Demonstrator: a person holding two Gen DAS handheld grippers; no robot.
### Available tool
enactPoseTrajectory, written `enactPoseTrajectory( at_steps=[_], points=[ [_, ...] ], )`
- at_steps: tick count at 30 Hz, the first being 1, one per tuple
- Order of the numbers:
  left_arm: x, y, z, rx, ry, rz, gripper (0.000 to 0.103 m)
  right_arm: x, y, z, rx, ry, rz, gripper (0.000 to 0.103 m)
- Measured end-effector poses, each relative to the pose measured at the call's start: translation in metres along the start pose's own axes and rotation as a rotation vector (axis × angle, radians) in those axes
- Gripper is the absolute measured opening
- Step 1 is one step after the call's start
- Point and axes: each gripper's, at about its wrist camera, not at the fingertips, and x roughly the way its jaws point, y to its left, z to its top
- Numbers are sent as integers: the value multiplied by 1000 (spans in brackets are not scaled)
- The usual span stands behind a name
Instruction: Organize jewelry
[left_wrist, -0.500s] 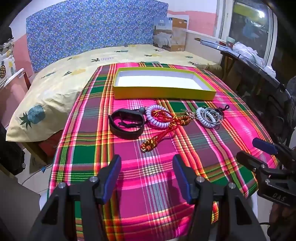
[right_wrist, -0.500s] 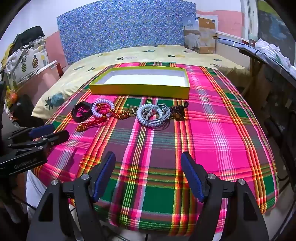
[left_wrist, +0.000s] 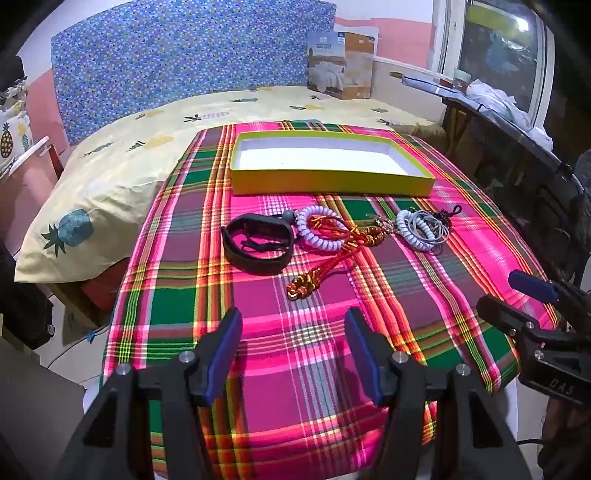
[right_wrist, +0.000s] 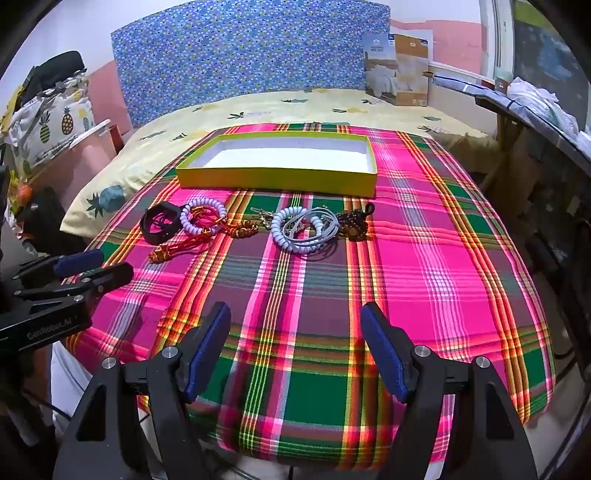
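Yellow cardboard tray (left_wrist: 332, 181) empty behind jewelry row (left_wrist: 332, 236); left gripper (left_wrist: 293, 354), right gripper (right_wrist: 295, 350) spread wide, grasping nothing, poised to pick.

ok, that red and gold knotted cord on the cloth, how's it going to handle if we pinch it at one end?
The red and gold knotted cord lies in loose curves, so it is probably floppy and will dangle. It crosses the lavender coil bracelet, so lifting may drag that along. It looks thin and light; the knots likely give the fingers better purchase than the bare strands.
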Motion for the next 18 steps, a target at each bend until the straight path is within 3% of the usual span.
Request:
enactPoseTrajectory(
  at_steps=[18],
  points=[
    [3, -5, 1, 11, 14, -3, 60, -2, 3, 1, -3, 6, -10, 73]
  ],
)
